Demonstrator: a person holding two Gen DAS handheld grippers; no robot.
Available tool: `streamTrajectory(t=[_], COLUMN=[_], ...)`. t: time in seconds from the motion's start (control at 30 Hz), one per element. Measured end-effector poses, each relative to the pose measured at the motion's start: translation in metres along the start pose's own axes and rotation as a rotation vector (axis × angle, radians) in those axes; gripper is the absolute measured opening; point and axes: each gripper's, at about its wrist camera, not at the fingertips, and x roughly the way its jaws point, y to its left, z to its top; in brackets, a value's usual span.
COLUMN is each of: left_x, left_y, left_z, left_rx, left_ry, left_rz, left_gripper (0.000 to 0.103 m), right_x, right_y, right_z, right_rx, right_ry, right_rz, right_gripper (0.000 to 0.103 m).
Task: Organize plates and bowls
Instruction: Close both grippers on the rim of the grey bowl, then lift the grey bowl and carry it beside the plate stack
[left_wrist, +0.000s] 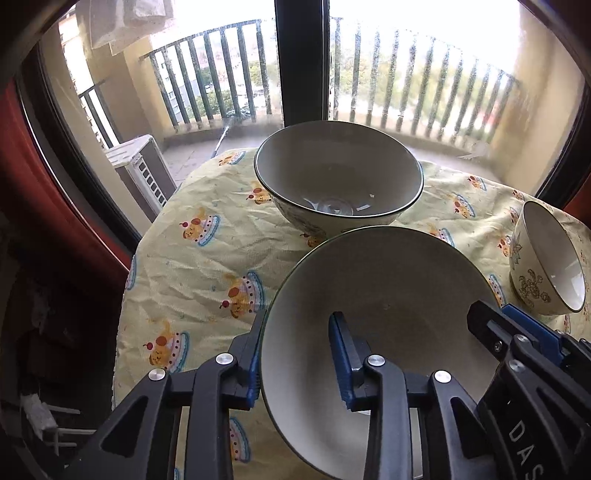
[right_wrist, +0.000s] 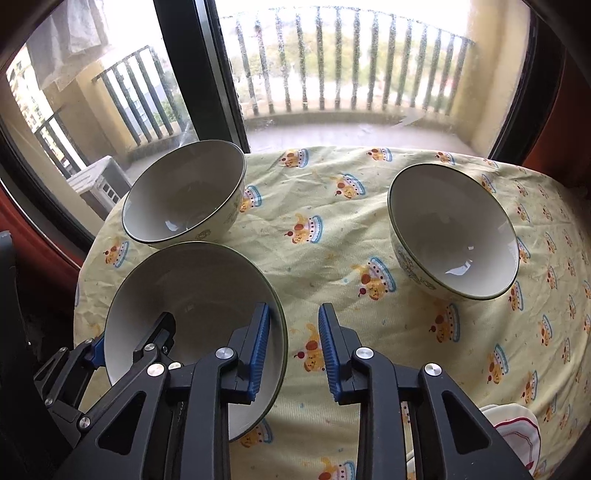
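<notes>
both claws on the near bowl (left_wrist: 376, 332) now, a smooth glazed ceramic round with a thin dark line on its lip and a plain pale inside. the left claw (left_wrist: 299, 360) is narrow, its ribbed blue pads straddling the bowl's left rim, one finger outside the wall and one inside. the right claw (right_wrist: 293, 352) is narrow too, one ribbed blue pad inside the bowl's right rim and the other outside over the cloth; whether the pads actually press the wall, can't tell. just beyond the claws, a second bowl (left_wrist: 338, 173), deeper, glossy, same dark edge, sits almost against the held one's far lip. off to the right of the right claw, well apart, a third bowl (right_wrist: 452, 230) with a floral print on its outside. under it all, a crinkled pale yellow tablecloth (right_wrist: 325, 236) printed with cartoon cakes, draped over the round table.
</notes>
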Motion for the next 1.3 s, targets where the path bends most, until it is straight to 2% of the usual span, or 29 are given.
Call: streamTrajectory(t=[0.07, 0.13, 0.67, 1.0, 1.3], left_x=[0.002, 0.004, -0.010, -0.041, -0.082], left_y=[0.003, 0.005, -0.002, -0.030, -0.073], left_z=[0.001, 0.002, -0.015, -0.032, -0.037], left_rx=[-0.001, -0.001, -0.021, -0.002, 0.016], left_ry=[0.007, 0.015, 0.067, 0.049, 0.012], left_rz=[-0.003, -0.011, -0.003, -0.005, -0.020], left_gripper=[0.023, 0.022, 0.022, 0.022, 0.022], right_x=[0.002, 0.004, -0.007, -0.037, -0.079], right_y=[0.002, 0.005, 0.004, -0.024, -0.066], right_z=[0.001, 0.003, -0.007, -0.024, -0.030], right_rx=[-0.003, -0.016, -0.072, -0.048, -0.025], right_ry=[0.006, 0.013, 0.039, 0.034, -0.009], right_rz=[0.011, 0.021, 0.023, 0.022, 0.014], right_gripper=[0.020, 0.015, 0.015, 0.015, 0.015])
